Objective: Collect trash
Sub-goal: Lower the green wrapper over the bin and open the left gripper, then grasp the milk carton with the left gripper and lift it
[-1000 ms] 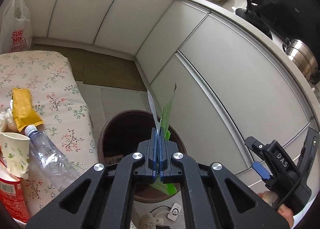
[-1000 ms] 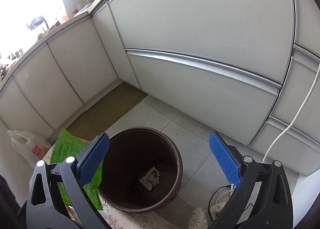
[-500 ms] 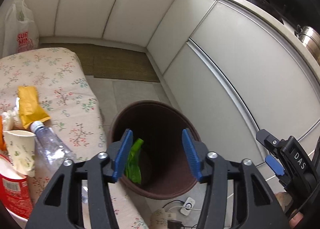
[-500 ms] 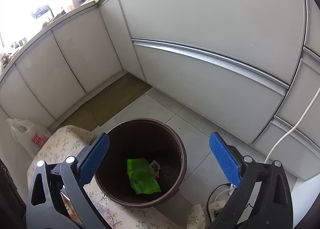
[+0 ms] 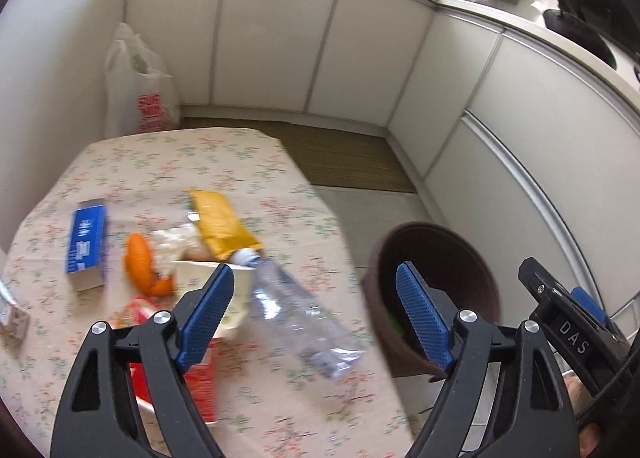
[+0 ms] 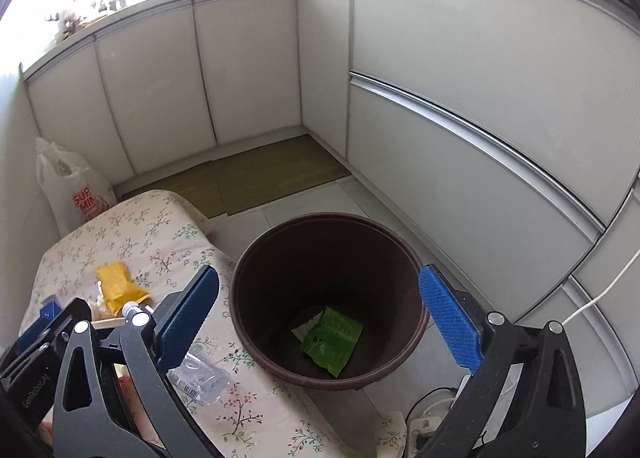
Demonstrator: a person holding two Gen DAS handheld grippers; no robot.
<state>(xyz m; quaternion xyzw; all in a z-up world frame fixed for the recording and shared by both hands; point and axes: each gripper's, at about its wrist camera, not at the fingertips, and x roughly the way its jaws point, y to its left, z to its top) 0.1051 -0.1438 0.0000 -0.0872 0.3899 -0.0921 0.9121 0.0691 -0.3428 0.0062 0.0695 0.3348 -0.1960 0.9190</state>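
My left gripper (image 5: 316,308) hangs over the flowered table (image 5: 168,162) with its jaws opening wide and nothing pressed between the blue pads (image 5: 210,312). Beneath it lie a clear plastic bottle (image 5: 308,314), a paper cup (image 5: 240,298) and a red container (image 5: 200,378). Farther back are a yellow packet (image 5: 222,224), orange peel (image 5: 140,264) and a blue box (image 5: 88,242). My right gripper (image 6: 318,318) stands open and empty above the brown bin (image 6: 248,258). A green wrapper (image 6: 332,338) lies at the bin's bottom.
The bin stands on the floor against the table's right edge, close to white cabinets (image 5: 520,130). A white plastic bag (image 5: 140,94) leans in the far corner. A brown mat (image 5: 348,156) covers the floor behind. Cable and a plug strip (image 6: 426,420) lie by the bin.
My left gripper opened and the green wrapper fell into the bin. That gripper then swung left from the bin to over the table's trash. The right gripper shifted and rolled, staying open.
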